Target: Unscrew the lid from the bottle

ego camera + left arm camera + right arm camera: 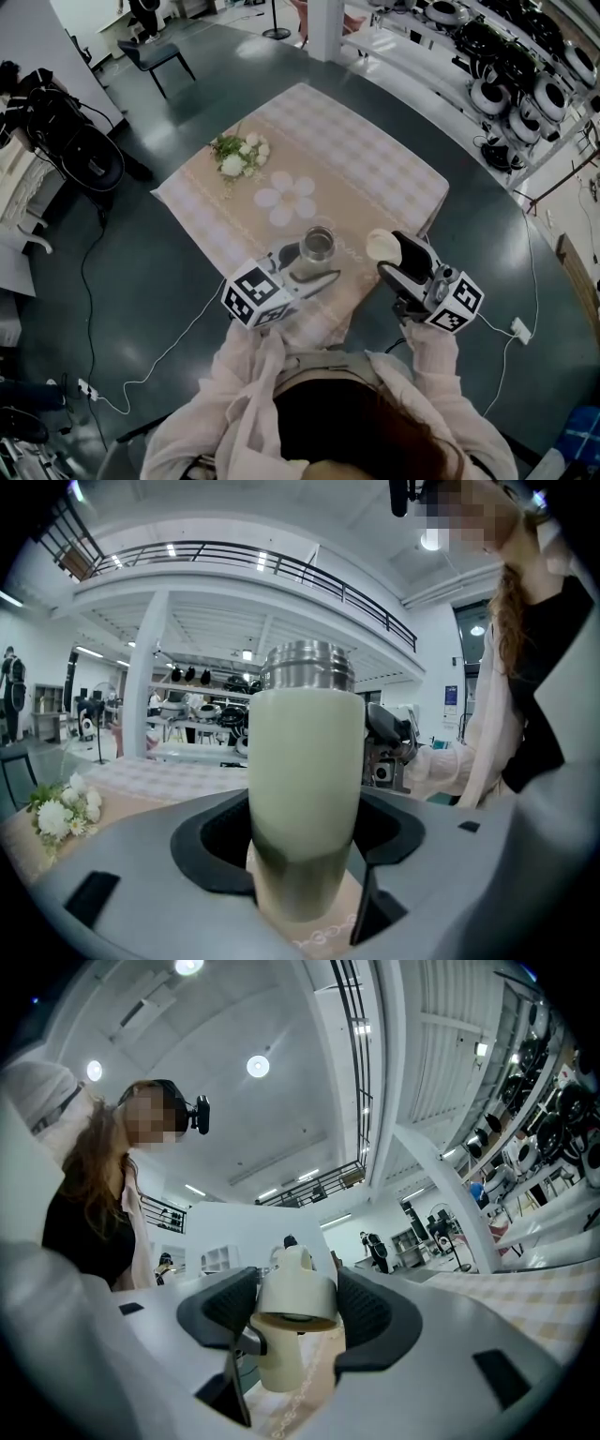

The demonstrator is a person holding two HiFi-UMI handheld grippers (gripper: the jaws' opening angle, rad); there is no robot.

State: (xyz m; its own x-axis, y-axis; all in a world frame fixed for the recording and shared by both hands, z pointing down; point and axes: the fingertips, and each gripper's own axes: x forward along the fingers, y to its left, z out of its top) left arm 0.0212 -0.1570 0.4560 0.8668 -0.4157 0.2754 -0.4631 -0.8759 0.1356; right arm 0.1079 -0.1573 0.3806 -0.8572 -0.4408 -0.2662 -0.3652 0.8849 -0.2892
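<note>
two pieces, as i read it: the bottle [317,246] stands upright on the checked tablecloth [375,159] with its steel threaded neck bare, and the cream lid [379,244] sits off to its right, apart from it, so the thread looks already cleared. the left gripper [314,269] is clenched around the bottle's lower body, pads pressing each side; the right gripper [392,251] is clamped on the lid, which fills the gap between its jaws. to finish well, i would keep the left clamp firm and still so the bottle stays upright, carry the lid well clear of the neck, and let go only once it rests flat on the cloth. the left hand comes in low from the near edge, nose dipped slightly toward the table; the right hand is held beside it, nose tipped a little upward, sleeves drawn close to the body.
</note>
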